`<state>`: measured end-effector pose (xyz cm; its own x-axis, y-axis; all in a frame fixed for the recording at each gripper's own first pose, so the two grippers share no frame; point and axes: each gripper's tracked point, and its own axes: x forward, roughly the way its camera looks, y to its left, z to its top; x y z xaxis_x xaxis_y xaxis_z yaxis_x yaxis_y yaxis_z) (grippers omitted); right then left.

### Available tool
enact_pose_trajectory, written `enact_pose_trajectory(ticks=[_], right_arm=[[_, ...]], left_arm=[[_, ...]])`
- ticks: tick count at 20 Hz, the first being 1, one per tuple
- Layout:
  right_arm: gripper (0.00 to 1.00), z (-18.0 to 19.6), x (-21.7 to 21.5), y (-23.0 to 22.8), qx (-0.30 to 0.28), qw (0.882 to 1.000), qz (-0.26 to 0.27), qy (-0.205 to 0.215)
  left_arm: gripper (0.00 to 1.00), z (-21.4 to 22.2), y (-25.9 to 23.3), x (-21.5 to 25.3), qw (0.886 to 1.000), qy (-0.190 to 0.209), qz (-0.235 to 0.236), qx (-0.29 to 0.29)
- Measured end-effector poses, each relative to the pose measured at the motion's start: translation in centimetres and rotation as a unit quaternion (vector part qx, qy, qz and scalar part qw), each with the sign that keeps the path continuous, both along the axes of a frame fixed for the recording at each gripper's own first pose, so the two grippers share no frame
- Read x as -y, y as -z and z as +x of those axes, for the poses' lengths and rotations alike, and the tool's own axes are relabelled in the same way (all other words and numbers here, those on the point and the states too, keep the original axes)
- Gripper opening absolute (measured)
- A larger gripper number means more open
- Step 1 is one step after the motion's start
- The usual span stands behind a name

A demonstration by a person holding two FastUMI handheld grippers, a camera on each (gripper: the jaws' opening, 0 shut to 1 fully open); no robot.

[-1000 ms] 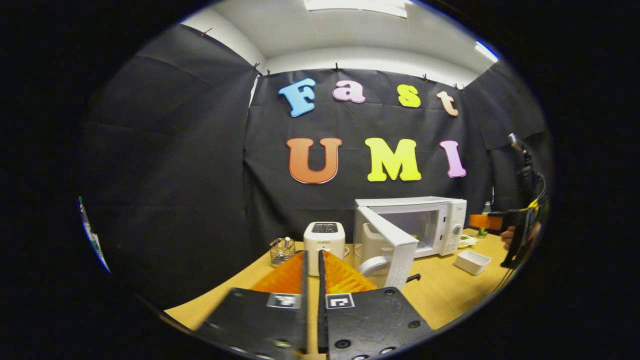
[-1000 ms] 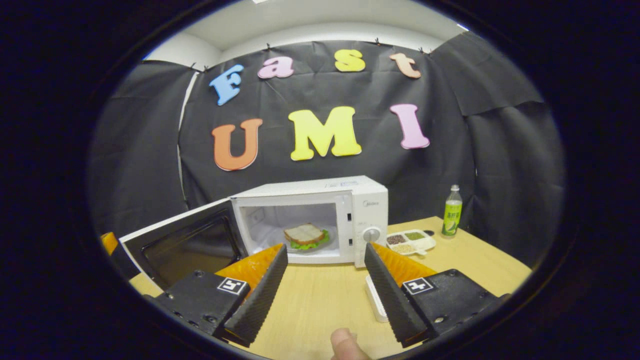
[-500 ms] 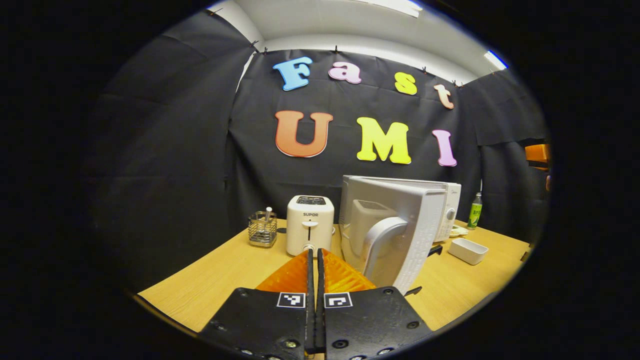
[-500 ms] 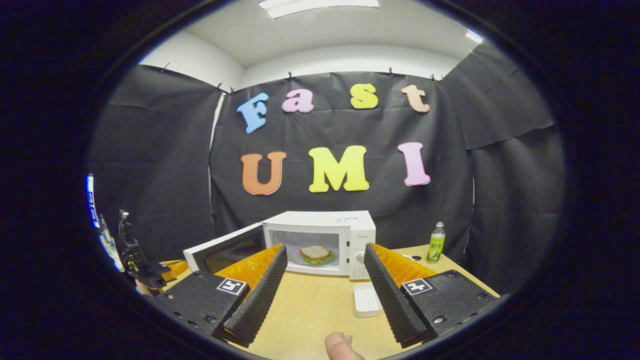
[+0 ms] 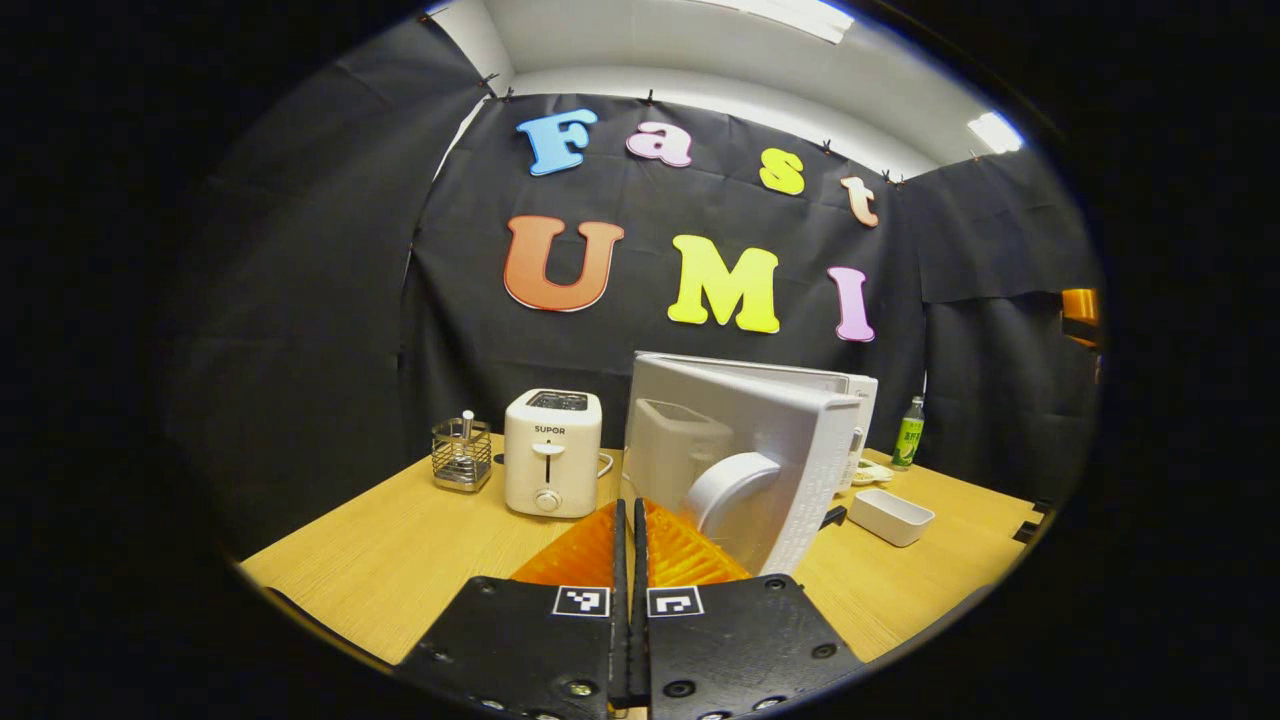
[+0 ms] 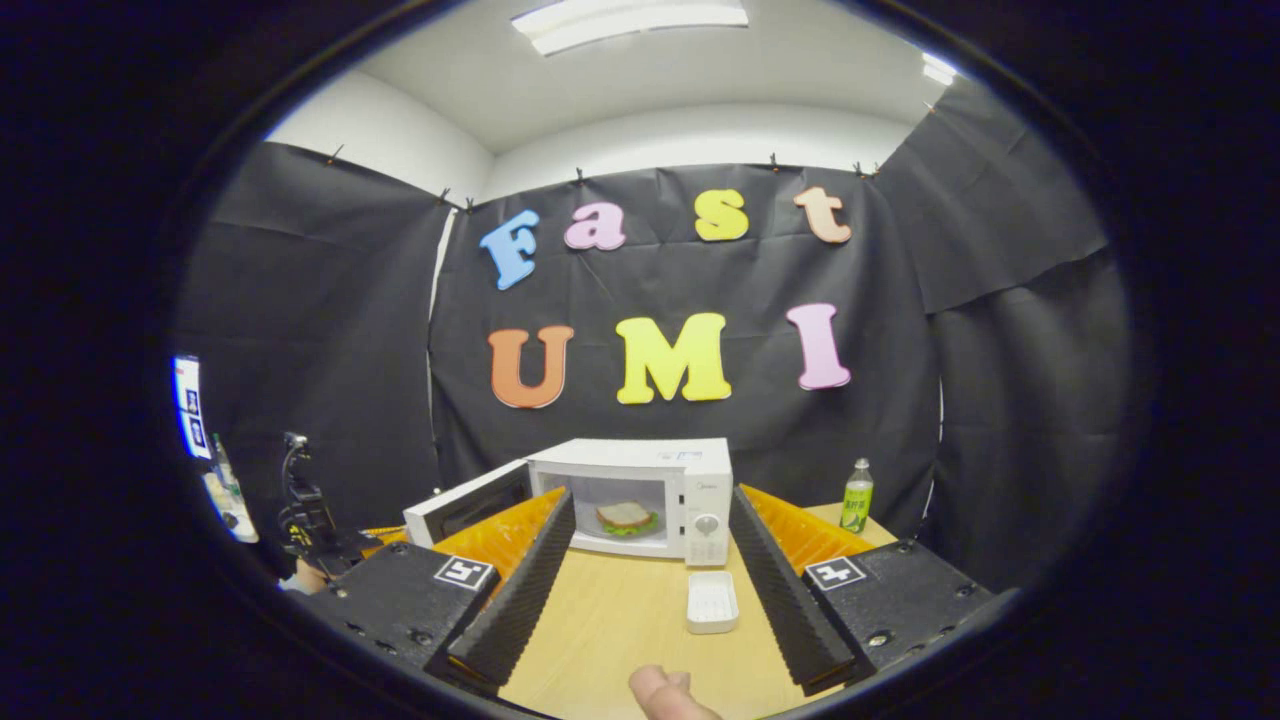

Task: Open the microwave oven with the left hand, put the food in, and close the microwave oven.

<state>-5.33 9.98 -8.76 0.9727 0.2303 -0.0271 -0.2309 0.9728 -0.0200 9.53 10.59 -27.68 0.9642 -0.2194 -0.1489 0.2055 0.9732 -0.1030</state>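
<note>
The white microwave (image 6: 690,470) stands at the back of the wooden table with its door (image 6: 468,500) swung out to the left. A sandwich with lettuce (image 6: 627,517) lies inside it. In the left gripper view the door's outer face (image 5: 790,430) and its curved handle (image 5: 735,480) are close ahead. My left gripper (image 5: 630,505) is shut with nothing in it, its tips just left of the handle; I cannot tell if they touch. My right gripper (image 6: 652,500) is open and empty, well back from the microwave. The left gripper (image 6: 320,535) shows small at the door's left.
A white toaster (image 5: 552,450) and a wire basket (image 5: 462,455) stand left of the microwave. A small white dish (image 6: 712,602) lies on the table (image 6: 620,640) in front of it. A green bottle (image 6: 856,495) stands at the right. A thumb (image 6: 665,695) shows at the bottom edge.
My right gripper has drawn back and up from the microwave, still open. My left gripper has come round to the door's outer face and nearer to its handle, still shut.
</note>
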Motion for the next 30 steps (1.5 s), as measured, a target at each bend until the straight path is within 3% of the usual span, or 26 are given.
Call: enact_pose_trajectory(ticks=[5,6,7,8,10,11,18,23,30], right_arm=[[0.98,1.0,3.2,0.9,-0.004,0.999,0.005,0.033],[0.92,1.3,3.8,1.3,-0.01,0.999,0.009,0.038],[0.98,1.6,4.4,1.5,-0.015,0.999,0.015,0.041],[0.98,1.9,4.8,1.7,-0.018,0.999,0.019,0.041],[0.91,2.5,6.0,2.0,-0.022,0.998,0.02,0.047],[0.97,2.8,6.7,2.0,-0.02,0.998,0.017,0.051],[0.98,4.8,10.9,2.8,-0.015,0.997,0.021,0.076],[0.97,6.3,12.0,4.1,-0.023,0.997,0.021,0.068],[0.97,8.4,12.6,5.8,-0.035,0.998,0.022,0.055]], left_arm=[[0.0,1.8,-0.5,5.8,0.999,0.038,0.011,0.004],[0.0,2.5,-0.5,6.7,0.999,0.041,0.009,0.004],[0.0,3.0,-0.5,7.6,0.999,0.044,0.005,0.003],[0.0,3.5,-0.7,8.8,0.999,0.048,0.001,0.004],[0.0,4.7,-0.7,10.9,0.998,0.057,-0.005,0.0],[0.0,5.2,-0.8,11.8,0.998,0.062,-0.009,0.002],[0.0,9.7,-0.6,17.6,0.997,0.074,-0.036,0.0],[0.0,11.9,1.4,21.6,0.996,0.089,-0.014,-0.011],[0.0,15.2,1.1,26.2,0.996,0.092,-0.021,0.0]])
